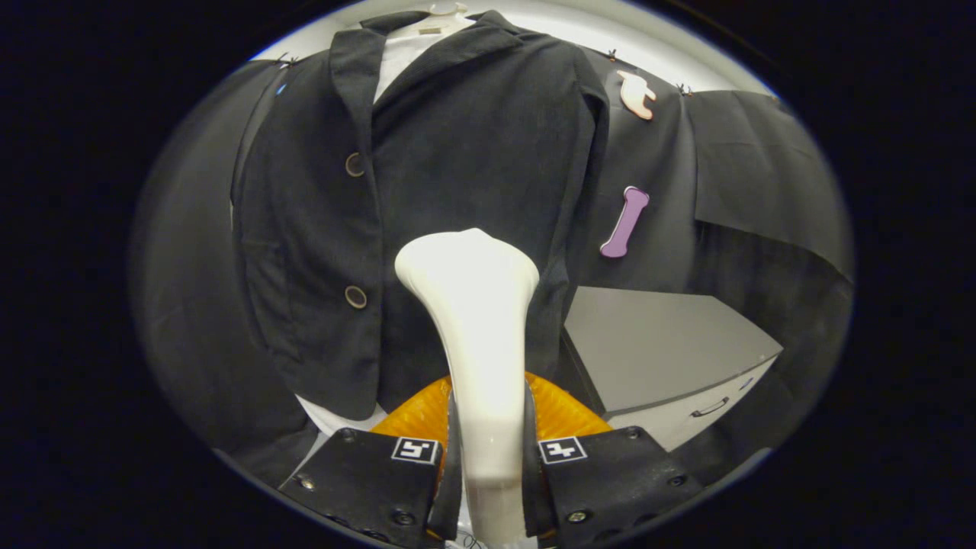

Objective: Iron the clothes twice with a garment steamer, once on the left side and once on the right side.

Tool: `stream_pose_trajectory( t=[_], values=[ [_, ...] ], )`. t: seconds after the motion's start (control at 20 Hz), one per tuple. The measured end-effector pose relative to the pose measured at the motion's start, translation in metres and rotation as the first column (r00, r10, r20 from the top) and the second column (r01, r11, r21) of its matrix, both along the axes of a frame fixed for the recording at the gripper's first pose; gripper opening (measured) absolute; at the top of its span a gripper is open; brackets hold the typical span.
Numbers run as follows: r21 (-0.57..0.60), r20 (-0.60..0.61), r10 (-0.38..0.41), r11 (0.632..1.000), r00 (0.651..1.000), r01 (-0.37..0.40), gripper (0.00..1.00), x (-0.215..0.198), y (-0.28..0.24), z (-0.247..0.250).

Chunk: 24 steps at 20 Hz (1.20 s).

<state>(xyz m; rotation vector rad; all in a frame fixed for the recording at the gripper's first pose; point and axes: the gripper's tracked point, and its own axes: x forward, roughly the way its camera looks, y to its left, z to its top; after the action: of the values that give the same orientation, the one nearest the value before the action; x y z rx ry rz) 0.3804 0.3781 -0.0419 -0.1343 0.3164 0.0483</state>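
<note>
Between the fingers of the tool [488, 465] sits the white garment steamer [476, 335], both fingers clamped on its handle, head up near the black jacket [427, 183]. Jacket hangs on a hanger [446, 11] over a white shirt [400, 53], two buttons down its front. Orange basket [560, 412] lies just under the steamer. Grey cabinet [656, 343] stands right of the jacket's hem, near the steamer.

**Camera setup: single tool-mounted fisheye**

Rides on the tool [488, 465], looking forward and slightly up along its fingers clamped on the steamer [476, 328]. Faces the hanging jacket [427, 175] front close up; grey cabinet [656, 343] sits right of jacket, lower.
</note>
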Motion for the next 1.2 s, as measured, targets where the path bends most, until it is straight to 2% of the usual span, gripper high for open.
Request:
stream_pose_trajectory(
  t=[0.35,0.7,1.2],
  values=[
    [-0.03,0.009,0.013,0.999,1.0,-0.012,0.35,-0.007,-0.001,-0.013],
    [0.009,-0.136,-0.003,1.0,0.991,0.004,0.35,-0.016,-0.01,-0.069],
    [-0.034,-0.177,-0.01,0.999,0.984,0.004,0.35,-0.019,-0.021,-0.111]
  ],
)
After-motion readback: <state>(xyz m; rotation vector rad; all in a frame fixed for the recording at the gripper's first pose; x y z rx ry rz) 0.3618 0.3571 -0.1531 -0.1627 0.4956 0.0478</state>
